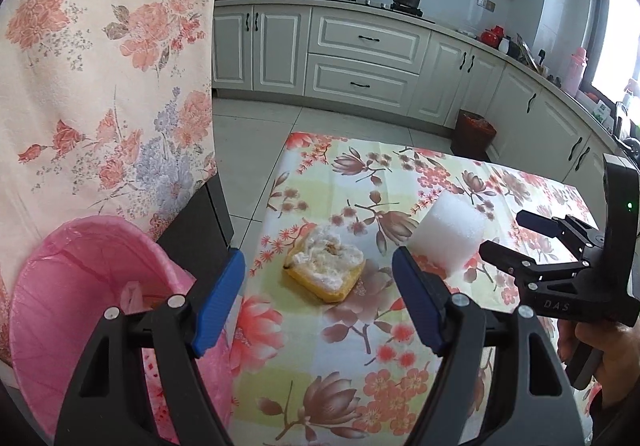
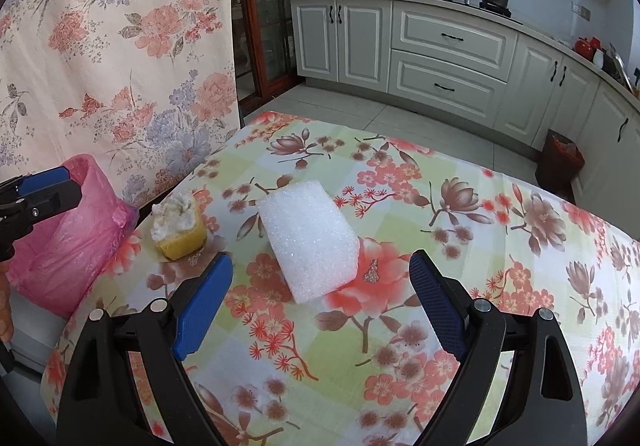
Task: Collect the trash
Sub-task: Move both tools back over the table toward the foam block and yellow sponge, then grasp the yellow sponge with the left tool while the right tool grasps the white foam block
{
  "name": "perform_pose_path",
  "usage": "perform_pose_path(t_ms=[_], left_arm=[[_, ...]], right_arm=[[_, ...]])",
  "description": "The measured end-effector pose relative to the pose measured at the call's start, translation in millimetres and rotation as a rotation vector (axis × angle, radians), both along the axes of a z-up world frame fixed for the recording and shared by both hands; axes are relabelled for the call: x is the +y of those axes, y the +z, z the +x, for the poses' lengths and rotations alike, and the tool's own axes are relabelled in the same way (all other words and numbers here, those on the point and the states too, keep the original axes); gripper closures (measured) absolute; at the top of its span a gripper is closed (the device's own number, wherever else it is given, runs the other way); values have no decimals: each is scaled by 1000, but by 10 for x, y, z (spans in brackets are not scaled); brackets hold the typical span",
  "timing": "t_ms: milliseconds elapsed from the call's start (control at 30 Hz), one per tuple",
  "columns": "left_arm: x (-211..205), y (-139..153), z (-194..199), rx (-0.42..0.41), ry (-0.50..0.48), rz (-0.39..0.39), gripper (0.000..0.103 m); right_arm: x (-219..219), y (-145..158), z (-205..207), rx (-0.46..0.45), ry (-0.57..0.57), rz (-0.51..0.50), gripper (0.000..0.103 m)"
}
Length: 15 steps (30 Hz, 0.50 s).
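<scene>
left wrist view shows my left tongs point(image 1: 318, 296) spread and empty around the yellow sponge chunk topped with white crumbly foam point(image 1: 326, 270) on the floral tablecloth point(image 1: 352, 374), so i should lower squarely, pinch its yellow sides, then carry it left to the pink-bagged bin point(image 1: 80, 286), while my right tongs point(image 2: 322, 304), also spread and empty, face the white foam block point(image 2: 310, 240).

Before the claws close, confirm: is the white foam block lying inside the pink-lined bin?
No, the white foam block lies on the floral tablecloth, apart from the pink-lined bin at the table's edge.

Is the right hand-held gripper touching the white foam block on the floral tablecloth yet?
Apart. The right wrist view shows the right hand-held gripper open, its blue pads clear of the white foam block, with floral tablecloth visible between pads and block.
</scene>
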<state>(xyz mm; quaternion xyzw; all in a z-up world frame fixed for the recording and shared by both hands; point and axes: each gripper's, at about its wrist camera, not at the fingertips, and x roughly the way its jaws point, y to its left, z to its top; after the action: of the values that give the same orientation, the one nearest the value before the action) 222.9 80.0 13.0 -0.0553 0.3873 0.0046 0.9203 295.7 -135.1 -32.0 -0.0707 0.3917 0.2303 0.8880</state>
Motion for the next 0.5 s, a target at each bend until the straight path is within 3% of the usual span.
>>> perform_pose_path(t_ms=[400,500], left_arm=[[-131,-299,435,89,-3,-14,31],[-143,-366,502,105,0,-12,31]], right_arm=[[104,-147,269,26,44,0,19],[131,-189,335,39,54,-2,24]])
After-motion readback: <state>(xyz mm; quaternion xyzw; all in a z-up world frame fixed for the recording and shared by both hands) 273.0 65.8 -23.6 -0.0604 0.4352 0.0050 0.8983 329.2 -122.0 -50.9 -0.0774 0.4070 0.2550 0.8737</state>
